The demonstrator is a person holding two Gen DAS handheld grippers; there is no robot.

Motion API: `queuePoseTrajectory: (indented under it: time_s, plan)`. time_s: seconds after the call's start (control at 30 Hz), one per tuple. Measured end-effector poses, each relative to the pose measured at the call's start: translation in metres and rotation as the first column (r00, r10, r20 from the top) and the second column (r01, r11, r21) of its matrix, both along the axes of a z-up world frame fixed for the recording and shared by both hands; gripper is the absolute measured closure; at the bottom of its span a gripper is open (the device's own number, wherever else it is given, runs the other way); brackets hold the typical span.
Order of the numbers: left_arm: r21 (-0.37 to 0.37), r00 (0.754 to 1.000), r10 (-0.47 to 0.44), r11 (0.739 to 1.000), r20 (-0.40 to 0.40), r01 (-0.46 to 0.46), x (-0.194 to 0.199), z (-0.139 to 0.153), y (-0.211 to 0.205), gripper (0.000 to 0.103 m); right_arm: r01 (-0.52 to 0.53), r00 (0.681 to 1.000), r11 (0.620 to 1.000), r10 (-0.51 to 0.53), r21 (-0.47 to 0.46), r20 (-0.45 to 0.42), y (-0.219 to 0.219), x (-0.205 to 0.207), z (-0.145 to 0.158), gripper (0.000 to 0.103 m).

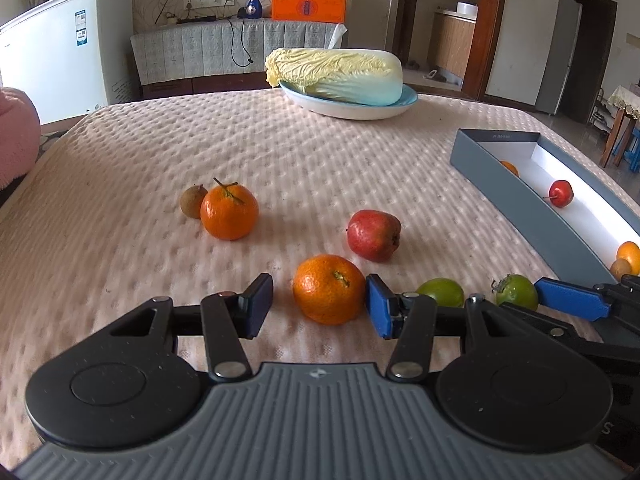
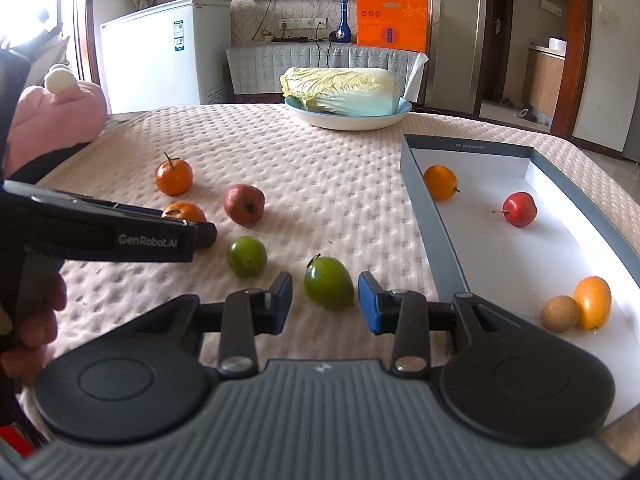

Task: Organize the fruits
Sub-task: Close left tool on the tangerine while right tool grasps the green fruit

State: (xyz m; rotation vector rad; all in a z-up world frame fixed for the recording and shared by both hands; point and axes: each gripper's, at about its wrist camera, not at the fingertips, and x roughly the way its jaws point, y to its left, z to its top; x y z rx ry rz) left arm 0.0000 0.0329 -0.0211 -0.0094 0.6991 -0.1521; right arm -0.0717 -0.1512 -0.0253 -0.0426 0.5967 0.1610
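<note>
My left tongs [image 1: 319, 306] are spread apart with a mandarin [image 1: 328, 289] sitting right between the two pads. The blue pad looks like it is touching the fruit's side, but the other pad is a little away, so nothing is squeezed yet. My right tongs [image 2: 325, 299] are spread too, and a green fruit with a stem [image 2: 329, 283] sits between them with small gaps on both sides.

Just past the left tongs lies a red apple [image 1: 374, 235]. Farther out and to the left are a second mandarin [image 1: 229, 211] and a small brown fruit [image 1: 194, 201] that touch each other. Between my two tongs rests a round green lime [image 2: 247, 257].

To the right of the right tongs is the grey box [image 2: 434, 232]. Inside it I see five fruits: two orange ones, a small red one, a brown one, and one more orange one.

So I think the job is about half done. Six fruits still wait on the bumpy pink bench [image 1: 320, 160], and two of them are ready to be picked up.
</note>
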Motion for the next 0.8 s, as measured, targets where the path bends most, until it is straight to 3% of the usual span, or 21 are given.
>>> queuePoseTrajectory:
  time_s: [0.53,0.67,0.8]
  plan:
    - [-0.007,1.0,-0.014,1.0,0.011,0.014,0.0023,-0.0016,-0.0024,0.048,0.018,1.0,1.0,-0.019,-0.016,-0.02,0.0043,0.01,-0.0073,0.065]
    - [-0.009,1.0,-0.022,1.0,0.012,0.022,0.0017,-0.0015,-0.0026,0.059,0.01,1.0,1.0,-0.011,-0.017,-0.02,0.0049,0.0096,-0.0069,0.072]
    - [-0.004,1.0,-0.024,1.0,0.014,0.024,0.0011,-0.0016,-0.0038,0.06,0.002,1.0,1.0,-0.002,-0.018,-0.022,0.004,0.0094,-0.006,0.073]
